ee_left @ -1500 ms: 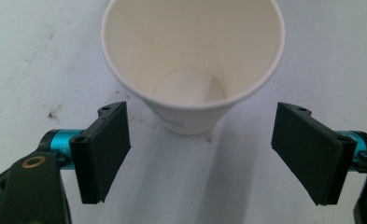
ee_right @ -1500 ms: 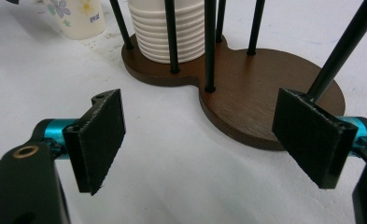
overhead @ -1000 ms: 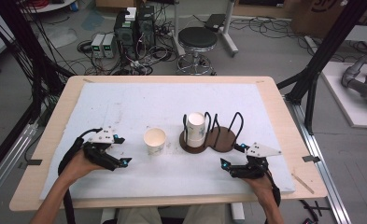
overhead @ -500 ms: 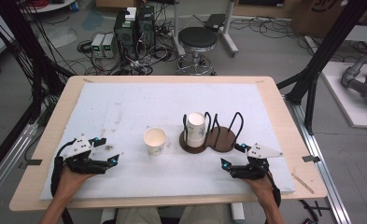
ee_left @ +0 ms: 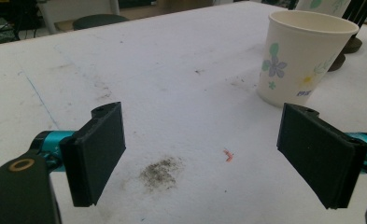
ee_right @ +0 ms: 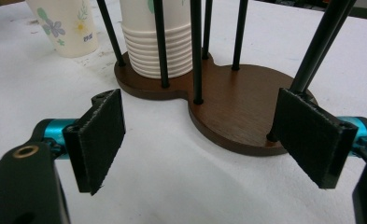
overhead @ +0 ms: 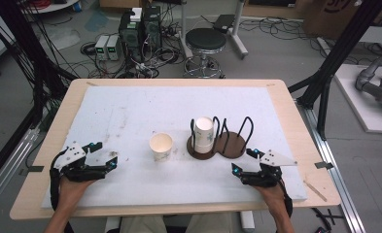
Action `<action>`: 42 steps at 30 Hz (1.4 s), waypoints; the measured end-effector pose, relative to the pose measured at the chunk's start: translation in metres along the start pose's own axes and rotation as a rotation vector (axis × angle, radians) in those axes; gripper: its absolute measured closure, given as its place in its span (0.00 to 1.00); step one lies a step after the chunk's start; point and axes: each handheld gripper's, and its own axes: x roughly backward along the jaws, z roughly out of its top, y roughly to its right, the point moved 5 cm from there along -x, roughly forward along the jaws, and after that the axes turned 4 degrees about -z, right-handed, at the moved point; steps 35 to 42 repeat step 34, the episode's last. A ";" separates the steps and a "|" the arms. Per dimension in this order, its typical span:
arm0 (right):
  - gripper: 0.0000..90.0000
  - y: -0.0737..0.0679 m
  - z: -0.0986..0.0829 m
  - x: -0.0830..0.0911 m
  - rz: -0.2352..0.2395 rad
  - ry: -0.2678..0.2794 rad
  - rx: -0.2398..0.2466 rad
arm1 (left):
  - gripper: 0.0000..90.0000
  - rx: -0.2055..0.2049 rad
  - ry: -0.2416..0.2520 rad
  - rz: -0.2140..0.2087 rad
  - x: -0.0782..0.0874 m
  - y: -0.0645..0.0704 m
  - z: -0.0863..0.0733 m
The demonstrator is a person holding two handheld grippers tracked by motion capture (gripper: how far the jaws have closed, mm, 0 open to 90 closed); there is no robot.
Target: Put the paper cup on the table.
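Paper cup (overhead: 161,146) stands loose, unsupported. Left gripper (overhead: 101,156) and right gripper (overhead: 244,163) both gape wide, empty. A hard squeeze would likely crush or tip it.

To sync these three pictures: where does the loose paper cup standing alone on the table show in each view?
High view: cup at centre, just left of the wooden holder.
Left gripper view: upper right, beyond the right-hand jaw.
Right gripper view: top left corner, cut by the edge.
Shared landmark: the holder with its cup stack, beside the cup in every view.
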 end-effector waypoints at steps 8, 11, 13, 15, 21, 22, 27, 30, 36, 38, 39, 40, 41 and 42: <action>0.20 0.000 0.000 0.001 -0.013 0.010 0.006 | 0.17 0.005 0.026 0.011 0.003 0.000 0.000; 0.20 0.000 0.000 0.001 -0.009 0.012 0.000 | 0.17 0.003 0.024 0.015 0.002 -0.001 0.000; 0.20 0.000 0.000 0.002 -0.008 0.015 0.000 | 0.17 0.000 0.023 0.020 0.002 0.000 0.000; 0.20 0.000 0.000 0.002 -0.006 0.016 -0.001 | 0.17 -0.001 0.022 0.024 0.002 0.000 0.000; 0.20 0.001 0.000 0.002 -0.006 0.022 -0.009 | 0.17 0.001 0.023 0.031 0.002 0.000 0.000; 0.20 0.001 0.000 0.002 -0.005 0.021 -0.012 | 0.17 0.000 0.023 0.031 0.002 0.000 0.000; 0.20 0.001 0.000 0.002 0.005 0.026 -0.018 | 0.17 0.000 0.023 0.030 0.002 0.000 0.000; 0.20 0.002 0.000 0.003 0.008 0.032 -0.025 | 0.17 0.003 0.023 0.032 0.003 0.000 0.000; 0.20 0.003 0.000 0.004 0.000 0.037 -0.025 | 0.17 0.007 0.029 0.032 0.003 0.000 0.000; 0.20 0.003 0.000 0.004 0.000 0.037 -0.025 | 0.17 0.007 0.029 0.032 0.003 0.000 0.000; 0.20 0.003 0.000 0.004 0.000 0.037 -0.025 | 0.17 0.007 0.029 0.032 0.003 0.000 0.000; 0.20 0.003 0.000 0.004 0.000 0.037 -0.025 | 0.17 0.007 0.029 0.032 0.003 0.000 0.000; 0.20 0.003 0.000 0.004 0.000 0.037 -0.025 | 0.17 0.007 0.029 0.032 0.003 0.000 0.000; 0.20 0.003 0.000 0.004 0.000 0.037 -0.025 | 0.17 0.007 0.029 0.032 0.003 0.000 0.000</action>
